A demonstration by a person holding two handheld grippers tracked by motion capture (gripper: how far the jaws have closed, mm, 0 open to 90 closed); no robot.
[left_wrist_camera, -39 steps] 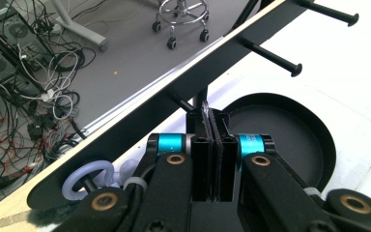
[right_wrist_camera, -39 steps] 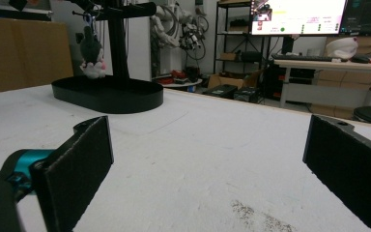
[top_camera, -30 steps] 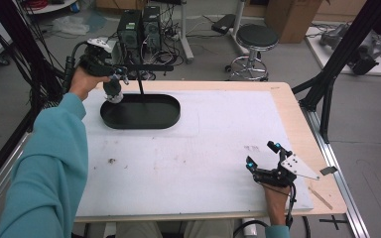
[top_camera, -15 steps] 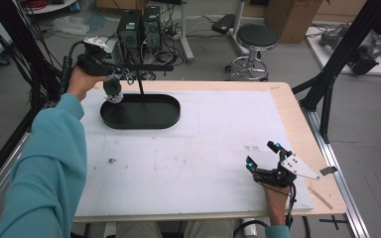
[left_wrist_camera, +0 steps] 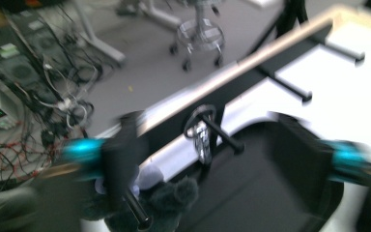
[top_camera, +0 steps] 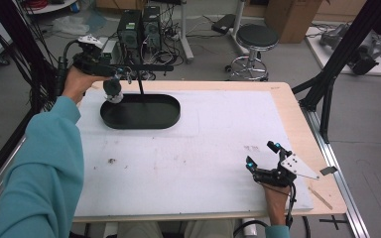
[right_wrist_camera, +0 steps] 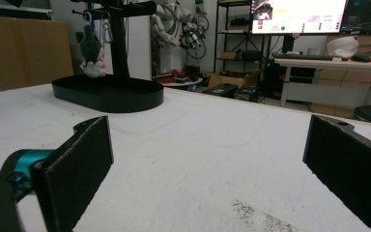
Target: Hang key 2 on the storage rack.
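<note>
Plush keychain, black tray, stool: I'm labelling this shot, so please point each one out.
plush keychain [top_camera: 113, 91], high view, its grey body.
black tray [top_camera: 171, 110], high view, its right rim.
stool [top_camera: 257, 35], high view, its round seat.

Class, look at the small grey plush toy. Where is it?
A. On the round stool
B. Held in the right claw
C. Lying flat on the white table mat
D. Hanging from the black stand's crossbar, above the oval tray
D: the plush toy hangs by a clip from the stand's crossbar above the oval tray.

The person wore a long teal sleeve [top_camera: 39, 173]. Each hand carried a black two-jaw gripper [top_camera: 265, 161] with bright blue fittings, flat dark padded jaws, a grey triangular plate and a trailing black cable.
</note>
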